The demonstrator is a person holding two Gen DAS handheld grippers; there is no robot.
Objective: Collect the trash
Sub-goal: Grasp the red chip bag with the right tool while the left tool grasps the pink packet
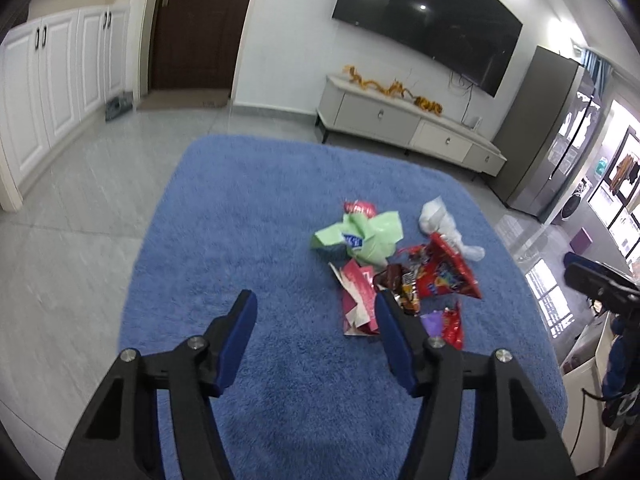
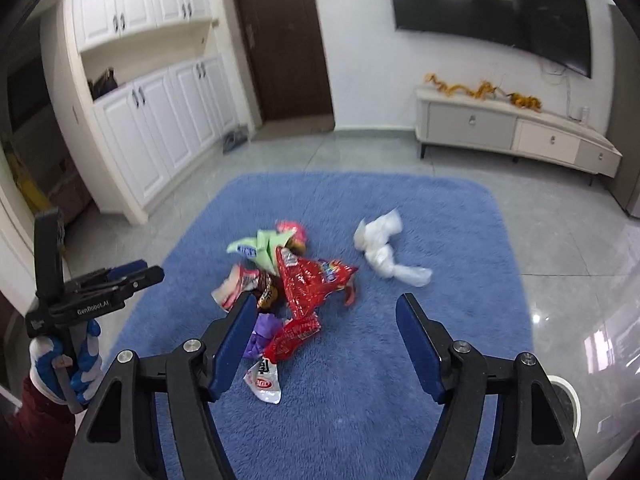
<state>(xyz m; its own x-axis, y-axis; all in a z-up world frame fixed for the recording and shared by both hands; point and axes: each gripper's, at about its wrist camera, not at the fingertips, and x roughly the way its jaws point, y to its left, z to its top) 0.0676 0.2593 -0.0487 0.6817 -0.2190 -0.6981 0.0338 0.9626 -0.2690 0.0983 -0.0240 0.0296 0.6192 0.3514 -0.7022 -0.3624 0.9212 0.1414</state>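
Note:
A pile of trash lies on a blue rug (image 1: pixel 248 240) (image 2: pixel 460 288): a green wrapper (image 1: pixel 360 236) (image 2: pixel 264 250), a big red snack bag (image 1: pixel 448 272) (image 2: pixel 312 284), a pink torn packet (image 1: pixel 358 300) (image 2: pixel 236 286), a crumpled white plastic bag (image 1: pixel 444 224) (image 2: pixel 384 248), a purple wrapper (image 2: pixel 262 334) and a white sachet (image 2: pixel 264 382). My left gripper (image 1: pixel 314 306) is open and empty above the rug, just left of the pile. My right gripper (image 2: pixel 326 312) is open and empty above the pile's near edge. The left gripper also shows in the right wrist view (image 2: pixel 132 274).
Grey tiled floor (image 1: pixel 80 208) surrounds the rug. A low TV cabinet (image 1: pixel 408 128) (image 2: pixel 516 128) stands by the far wall under a TV. White cupboards (image 2: pixel 160 128) and a dark door (image 2: pixel 284 44) are at the left. A fridge (image 1: pixel 548 132) is at the right.

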